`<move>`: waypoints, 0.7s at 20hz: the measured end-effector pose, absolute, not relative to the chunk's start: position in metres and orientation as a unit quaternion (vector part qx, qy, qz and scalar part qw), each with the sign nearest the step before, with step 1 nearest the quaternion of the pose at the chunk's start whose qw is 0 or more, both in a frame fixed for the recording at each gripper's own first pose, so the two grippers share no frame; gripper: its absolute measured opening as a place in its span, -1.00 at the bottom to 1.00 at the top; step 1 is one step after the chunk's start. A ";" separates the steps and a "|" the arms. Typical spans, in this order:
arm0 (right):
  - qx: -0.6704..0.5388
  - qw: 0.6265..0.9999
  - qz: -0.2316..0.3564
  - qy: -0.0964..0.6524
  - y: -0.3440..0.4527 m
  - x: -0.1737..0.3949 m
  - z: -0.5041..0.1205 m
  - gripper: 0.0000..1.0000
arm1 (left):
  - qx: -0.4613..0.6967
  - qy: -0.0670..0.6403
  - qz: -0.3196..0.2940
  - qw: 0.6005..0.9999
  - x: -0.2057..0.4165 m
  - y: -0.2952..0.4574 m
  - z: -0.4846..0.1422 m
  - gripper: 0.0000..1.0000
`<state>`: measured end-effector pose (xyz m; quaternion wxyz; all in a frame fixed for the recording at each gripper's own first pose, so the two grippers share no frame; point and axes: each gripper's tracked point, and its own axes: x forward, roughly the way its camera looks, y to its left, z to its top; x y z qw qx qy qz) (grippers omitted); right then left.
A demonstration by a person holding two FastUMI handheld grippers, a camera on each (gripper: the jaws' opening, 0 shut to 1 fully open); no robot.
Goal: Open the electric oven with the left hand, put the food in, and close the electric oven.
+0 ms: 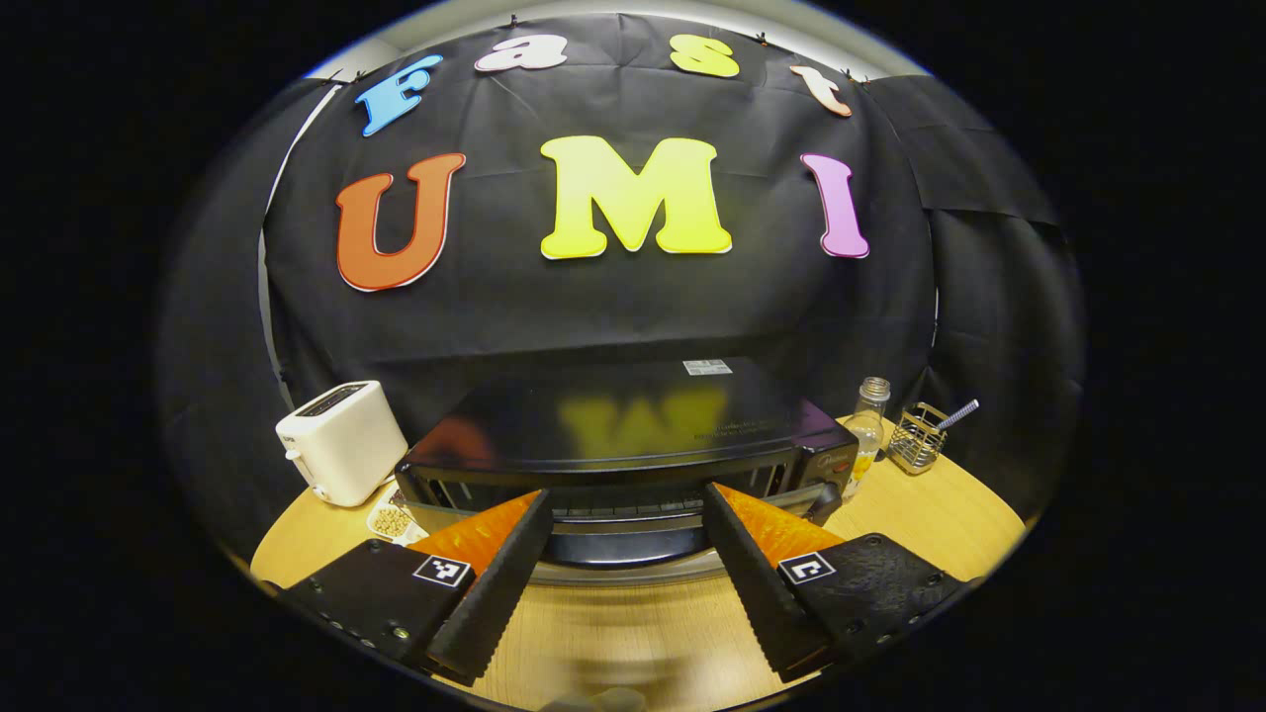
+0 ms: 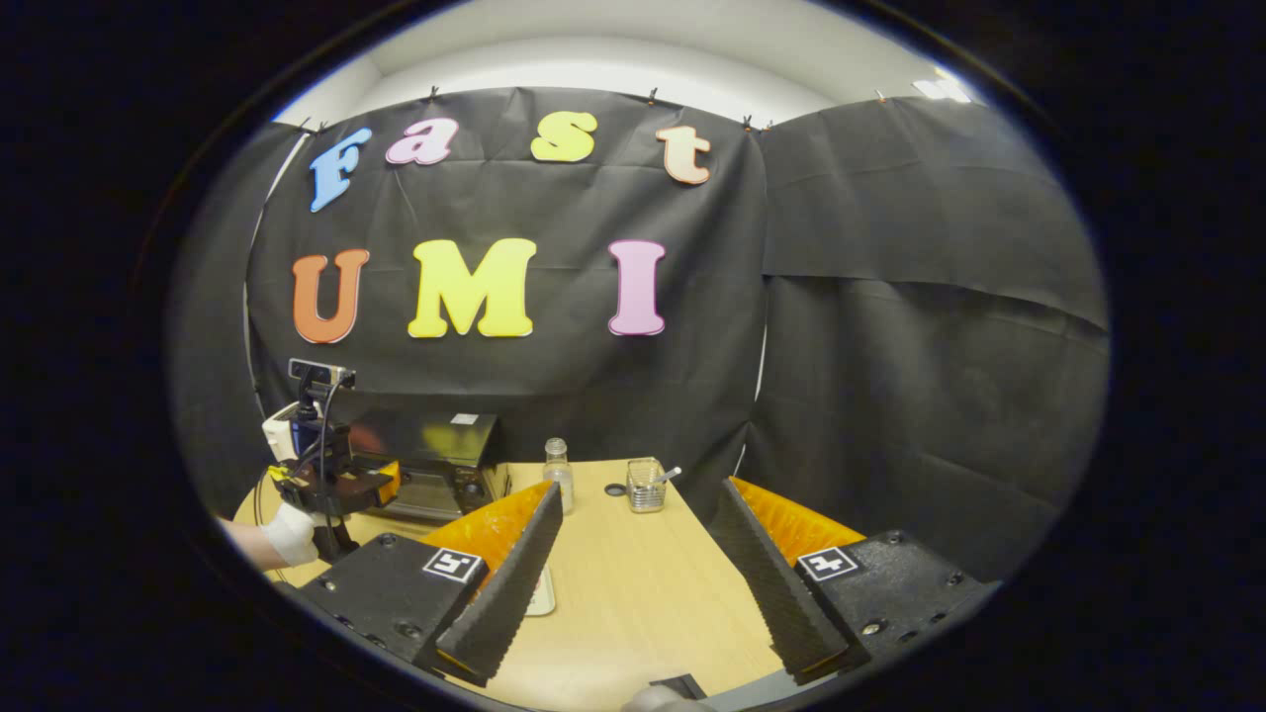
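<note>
The black electric oven (image 1: pixel 633 425) fills the middle of the left gripper view. Its door (image 1: pixel 613 539) looks tipped a little outward at the top, with rack bars showing behind the upper edge. My left gripper (image 1: pixel 626 494) is open right in front of the door, one finger on each side of the dark handle, neither pressing on it. In the right gripper view the oven (image 2: pixel 435 460) stands far left with the left gripper (image 2: pixel 331 485) and a gloved hand (image 2: pixel 292 534) at it. My right gripper (image 2: pixel 641 487) hangs open over the wooden table (image 2: pixel 633 593), holding nothing.
A white toaster (image 1: pixel 341 440) stands left of the oven, with a small dish of beans (image 1: pixel 393 519) beside it. Right of the oven are a glass bottle (image 1: pixel 868 420) and a wire holder (image 1: pixel 915 435) with a utensil. A pale flat object (image 2: pixel 544 593) lies by my right gripper's left finger.
</note>
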<state>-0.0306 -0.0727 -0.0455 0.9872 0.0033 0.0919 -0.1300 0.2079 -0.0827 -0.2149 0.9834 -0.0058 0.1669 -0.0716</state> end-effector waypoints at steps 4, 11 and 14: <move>0.002 0.989 -0.117 0.094 -0.061 -0.036 -0.049 0.93 | -0.007 0.178 -0.070 0.982 0.180 -0.073 -0.225 0.94; 0.003 0.988 -0.108 0.106 -0.057 -0.057 -0.055 0.93 | 0.007 0.204 -0.065 0.977 0.144 -0.071 -0.250 0.94; 0.007 0.988 -0.105 0.114 -0.058 -0.061 -0.061 0.93 | 0.011 0.216 -0.066 0.974 0.130 -0.071 -0.264 0.94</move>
